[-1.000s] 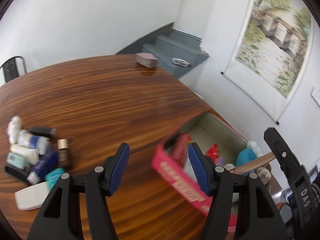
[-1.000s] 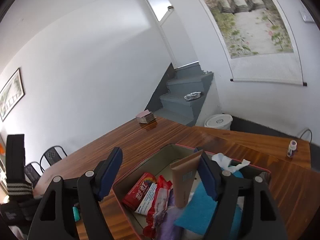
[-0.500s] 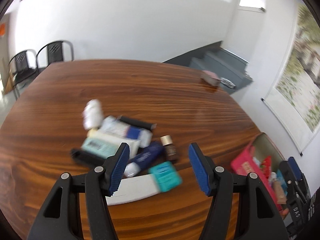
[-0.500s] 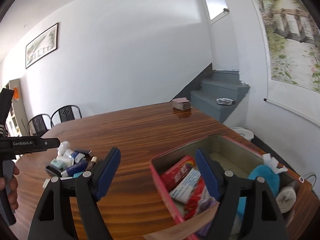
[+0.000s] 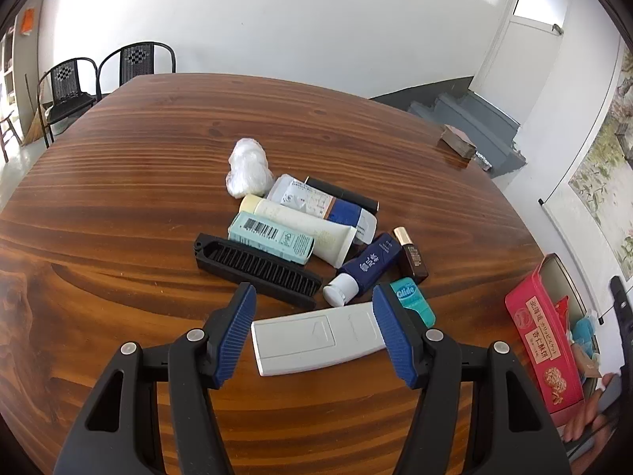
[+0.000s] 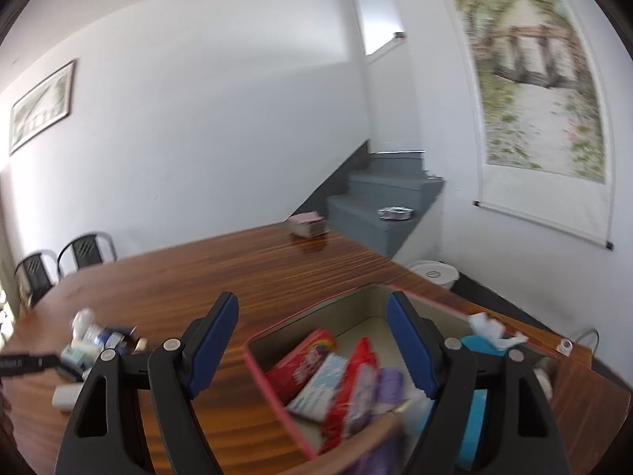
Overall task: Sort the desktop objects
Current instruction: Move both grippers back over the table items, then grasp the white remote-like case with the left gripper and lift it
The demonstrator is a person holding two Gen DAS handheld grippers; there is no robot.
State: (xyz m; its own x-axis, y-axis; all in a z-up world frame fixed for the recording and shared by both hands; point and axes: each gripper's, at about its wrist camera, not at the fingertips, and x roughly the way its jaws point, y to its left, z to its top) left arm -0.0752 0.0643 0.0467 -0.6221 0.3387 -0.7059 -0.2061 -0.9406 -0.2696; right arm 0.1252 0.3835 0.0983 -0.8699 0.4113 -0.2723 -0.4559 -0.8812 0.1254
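A pile of small items lies on the wooden table (image 5: 118, 206): a white remote (image 5: 318, 336), a black comb (image 5: 257, 267), a teal floss box (image 5: 413, 303), a navy tube (image 5: 366, 267), a cream tube (image 5: 304, 227), a light-blue carton (image 5: 271, 237), a brown bottle (image 5: 411, 255) and a white wad (image 5: 249, 168). My left gripper (image 5: 314, 334) is open, its jaws either side of the remote. My right gripper (image 6: 312, 350) is open and empty above the red box (image 6: 277, 392), which holds packets and a blue cloth. The box also shows in the left wrist view (image 5: 540, 350).
A small pink box (image 5: 457, 142) sits at the table's far edge. Two black chairs (image 5: 107, 67) stand beyond the far left end. Grey stairs (image 6: 379, 198) and a white bin (image 6: 433, 273) are past the table's right side.
My left gripper has swung left from the red box to the pile and now straddles the white remote. My right gripper has let go of a tan tube and stays over the box.
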